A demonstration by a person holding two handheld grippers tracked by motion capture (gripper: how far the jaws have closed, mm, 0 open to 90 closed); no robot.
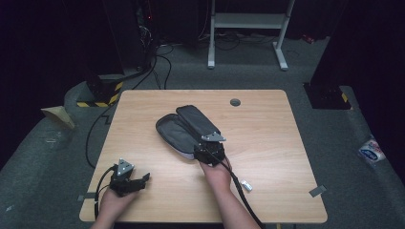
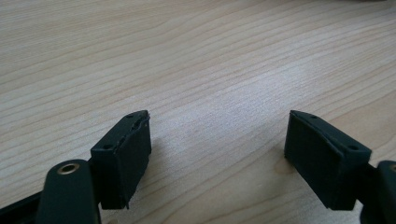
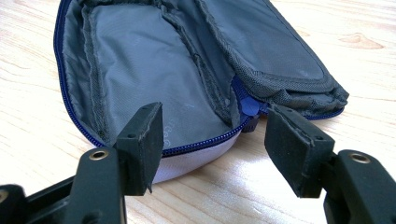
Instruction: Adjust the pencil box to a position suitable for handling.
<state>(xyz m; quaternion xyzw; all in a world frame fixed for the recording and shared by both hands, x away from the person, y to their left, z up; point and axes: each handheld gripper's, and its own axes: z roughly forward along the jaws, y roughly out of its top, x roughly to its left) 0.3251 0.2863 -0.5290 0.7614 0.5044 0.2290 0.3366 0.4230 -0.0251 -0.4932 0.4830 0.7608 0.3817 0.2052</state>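
Here the right gripper (image 3: pixel 212 140), jaws spread and gripping nothing, sits at the near end of the unzipped pouch (image 3: pixel 140 70) mid-table, seemingly lining up on its zipper pull (image 3: pixel 250 106), while the left gripper (image 2: pixel 217 154) rests open on bare table (image 2: pixel 187 56).

A small silvery metal piece (image 1: pixel 246 185) lies on the wooden table (image 1: pixel 267 124) near its front right corner. A round grey grommet (image 1: pixel 235 102) sits by the table's far edge. On the floor: a white frame (image 1: pixel 248 28) beyond the table, a plastic packet (image 1: pixel 371 151) right, yellow-black striped tape (image 1: pixel 98 102) left
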